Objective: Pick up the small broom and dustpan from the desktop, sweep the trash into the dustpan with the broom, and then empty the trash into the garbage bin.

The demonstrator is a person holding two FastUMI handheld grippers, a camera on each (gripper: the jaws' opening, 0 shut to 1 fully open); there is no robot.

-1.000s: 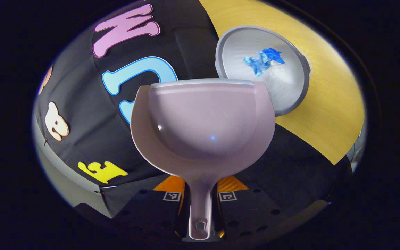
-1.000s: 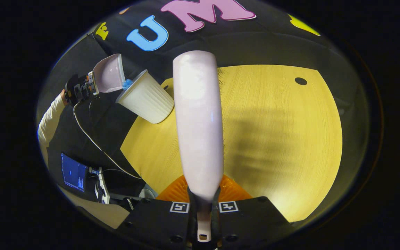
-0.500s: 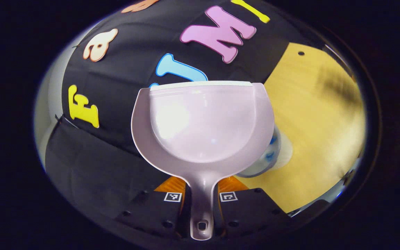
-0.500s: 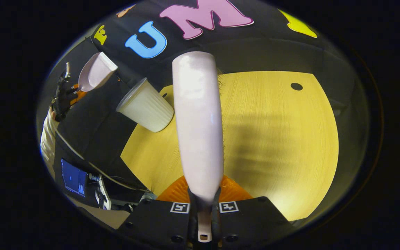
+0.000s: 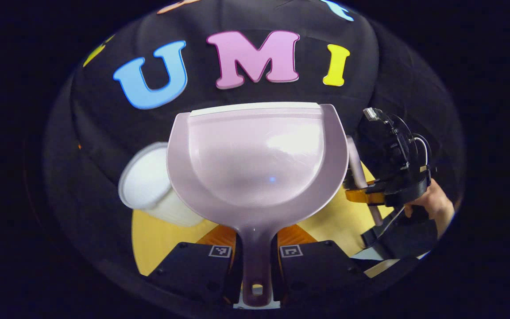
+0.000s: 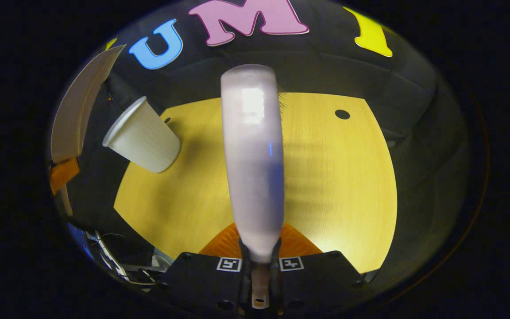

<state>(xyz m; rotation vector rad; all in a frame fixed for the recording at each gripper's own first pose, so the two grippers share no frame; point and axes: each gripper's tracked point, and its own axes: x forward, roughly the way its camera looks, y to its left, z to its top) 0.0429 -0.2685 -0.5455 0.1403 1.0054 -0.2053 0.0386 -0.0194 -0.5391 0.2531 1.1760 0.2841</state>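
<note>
Holding items: left gripper (image 5: 255, 259) clamps pale lilac plastic dustpan (image 5: 255, 159); right gripper (image 6: 259, 272) clamps lilac-backed small broom (image 6: 253, 159); white ribbed garbage bin (image 6: 142, 135) far left on yellow wooden desktop (image 6: 334, 177).

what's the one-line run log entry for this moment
left gripper: shut on dustpan handle, pan empty | right gripper: shut on broom handle | garbage bin: upright on desktop
</note>
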